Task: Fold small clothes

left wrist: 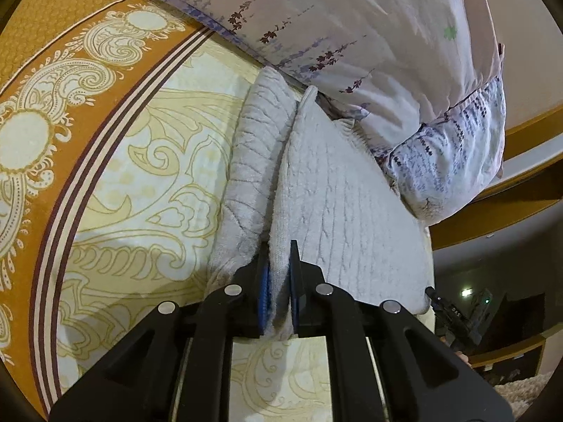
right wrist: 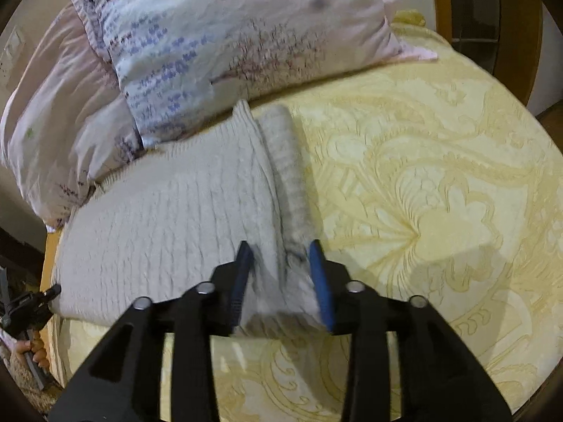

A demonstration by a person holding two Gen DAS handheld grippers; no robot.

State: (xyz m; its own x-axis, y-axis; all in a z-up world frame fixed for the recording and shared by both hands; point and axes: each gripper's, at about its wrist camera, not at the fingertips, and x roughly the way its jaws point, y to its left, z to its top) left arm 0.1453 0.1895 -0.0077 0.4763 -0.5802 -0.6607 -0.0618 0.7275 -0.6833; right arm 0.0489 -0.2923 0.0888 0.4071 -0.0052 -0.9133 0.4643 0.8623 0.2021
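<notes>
Gripping the white knit garment (left wrist: 337, 193) w/ your left gripper (left wrist: 279, 281), jaws clenched on its edge; right gripper (right wrist: 281, 281) jaws standing apart around a fold. Garment's lying on the bed (right wrist: 440, 176) beside pillows (right wrist: 228, 35).

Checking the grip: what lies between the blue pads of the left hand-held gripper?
In the left wrist view, a fold of the white cable-knit garment sits pinched between the left hand-held gripper pads.

Cream-and-ochre paisley bedspread (right wrist: 440, 190), floral pillows (left wrist: 352, 35) against a wooden headboard (right wrist: 520, 17).
</notes>
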